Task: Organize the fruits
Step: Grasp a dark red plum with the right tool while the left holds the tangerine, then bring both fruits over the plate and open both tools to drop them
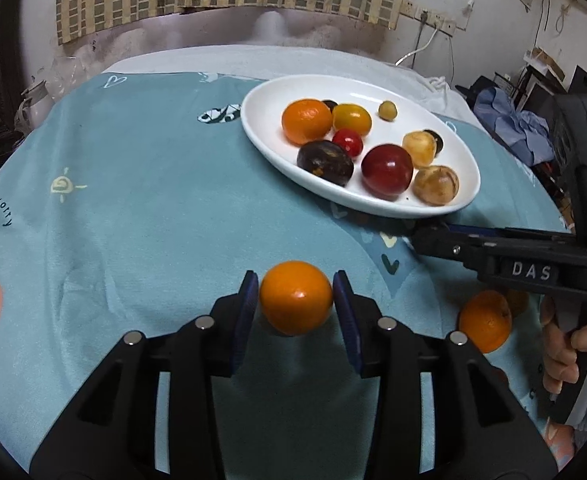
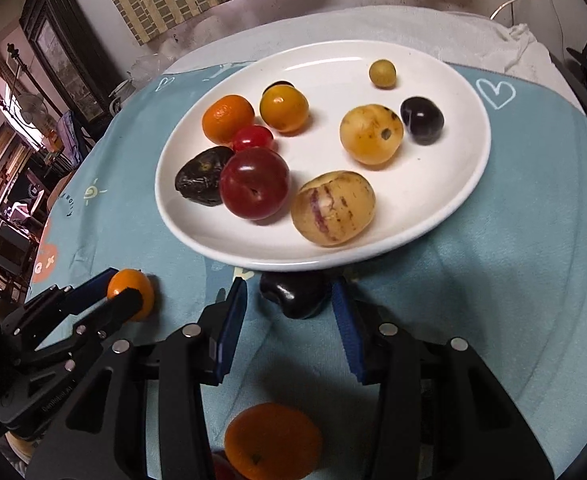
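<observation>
Left wrist view: the left gripper (image 1: pixel 296 300) has its blue pads against both flanks of a small orange (image 1: pixel 296 298), so it is clenched on that fruit, which sits low over the teal cloth (image 1: pixel 133 184); the pads meet it only at its widest line, so a round, smooth skin could squirt out forward if the squeeze tightens or the lift is jerky. The white plate (image 1: pixel 465 168), at about two o'clock from the orange, already carries a crowd of fruits; another dropped in hard could set them rolling. A second orange (image 1: pixel 485 326) lies on the cloth at four o'clock, beside the person's hand (image 1: pixel 565 348); the right tool's arm crosses above it.

Right wrist view: the right gripper (image 2: pixel 289 300) straddles a dark plum (image 2: pixel 297 294) lying on the cloth just under the plate's near rim (image 2: pixel 221 248), at six o'clock of the plate; a gap shows at the left pad and contact at the right pad is unclear, so it reads as not yet gripping. The likely trouble is the fingers nudging the rim, or pushing the plum beneath it; the loose orange (image 2: pixel 273 440) below could also be knocked.
</observation>
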`<state>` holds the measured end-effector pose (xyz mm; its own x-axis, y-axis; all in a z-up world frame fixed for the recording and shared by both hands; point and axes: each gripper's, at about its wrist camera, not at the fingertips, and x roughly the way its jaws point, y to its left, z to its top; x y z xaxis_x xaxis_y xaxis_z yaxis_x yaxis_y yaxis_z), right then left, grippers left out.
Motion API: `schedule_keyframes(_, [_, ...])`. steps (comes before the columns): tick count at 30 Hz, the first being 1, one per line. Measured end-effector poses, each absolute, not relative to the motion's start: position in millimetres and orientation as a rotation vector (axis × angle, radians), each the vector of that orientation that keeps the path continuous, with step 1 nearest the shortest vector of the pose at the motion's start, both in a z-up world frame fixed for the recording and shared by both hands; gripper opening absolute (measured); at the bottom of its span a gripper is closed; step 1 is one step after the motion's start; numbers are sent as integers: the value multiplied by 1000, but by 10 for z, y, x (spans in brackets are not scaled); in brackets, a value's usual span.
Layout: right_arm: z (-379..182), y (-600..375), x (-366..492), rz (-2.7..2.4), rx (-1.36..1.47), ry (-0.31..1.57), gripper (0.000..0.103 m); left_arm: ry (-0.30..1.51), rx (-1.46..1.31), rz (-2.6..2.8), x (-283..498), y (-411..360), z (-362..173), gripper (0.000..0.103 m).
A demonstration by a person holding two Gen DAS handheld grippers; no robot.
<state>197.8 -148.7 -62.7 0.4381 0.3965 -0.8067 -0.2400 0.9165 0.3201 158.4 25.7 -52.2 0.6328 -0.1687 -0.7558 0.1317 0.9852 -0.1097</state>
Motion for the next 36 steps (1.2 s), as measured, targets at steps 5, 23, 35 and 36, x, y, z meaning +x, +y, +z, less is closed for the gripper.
schedule_keyframes(5, [-642,-1486,2004,395,169,1038,37,886,-22,-156,1676,241,-633,40])
schedule_keyframes(23, [-465,-1746,1656,529,300,995,31,834,-59,-235,1477,232,-482,38])
schedule_keyframes(35, [381,-2245,1331,512,362,708,32,727,-47,-287,1463,19,53,38])
schedule_keyframes(36, [436,-2260,1395,503,359,703,32,726,-49,-285,1558,-5,113,38])
